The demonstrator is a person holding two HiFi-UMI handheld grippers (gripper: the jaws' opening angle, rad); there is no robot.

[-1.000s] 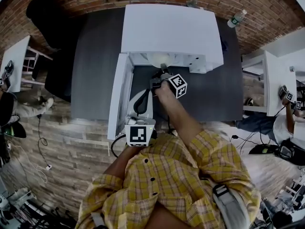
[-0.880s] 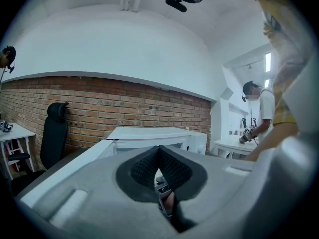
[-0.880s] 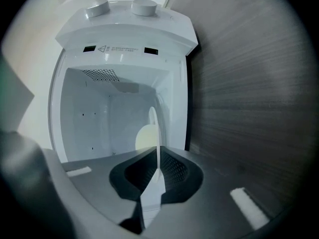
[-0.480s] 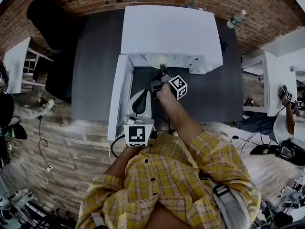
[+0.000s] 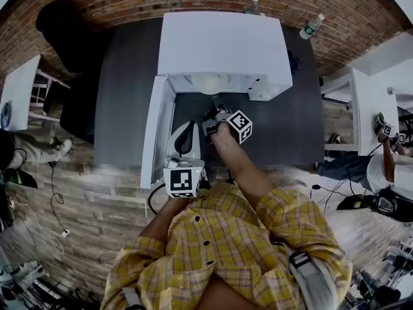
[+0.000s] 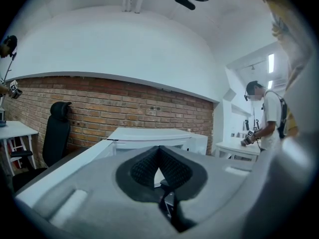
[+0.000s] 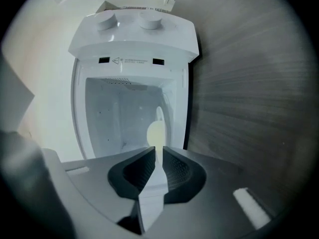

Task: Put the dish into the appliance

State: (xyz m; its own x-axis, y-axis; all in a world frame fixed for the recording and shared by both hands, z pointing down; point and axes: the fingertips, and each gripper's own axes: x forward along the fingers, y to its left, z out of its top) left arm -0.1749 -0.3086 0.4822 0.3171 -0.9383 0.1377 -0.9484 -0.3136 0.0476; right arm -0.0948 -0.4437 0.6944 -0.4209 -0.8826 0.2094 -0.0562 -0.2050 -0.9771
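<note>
Your right gripper (image 7: pixel 158 156) is clamped on the thin pale round dish (image 7: pixel 155 132), held edge-on in the mouth of the open white box-shaped appliance (image 7: pixel 133 34) on the dark surface (image 7: pixel 249 83). Your left gripper (image 6: pixel 159 151) (jaws pressed together, nothing between them) sits beside the appliance's white door (image 5: pixel 155 134).

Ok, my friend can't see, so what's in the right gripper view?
The right tongs pinch a thin white dish by its edge, holding it up to the open front of a white appliance with two knobs. A dark table shows on the right.

Head view overhead, two low views, appliance (image 5: pixel 222 44) shared
</note>
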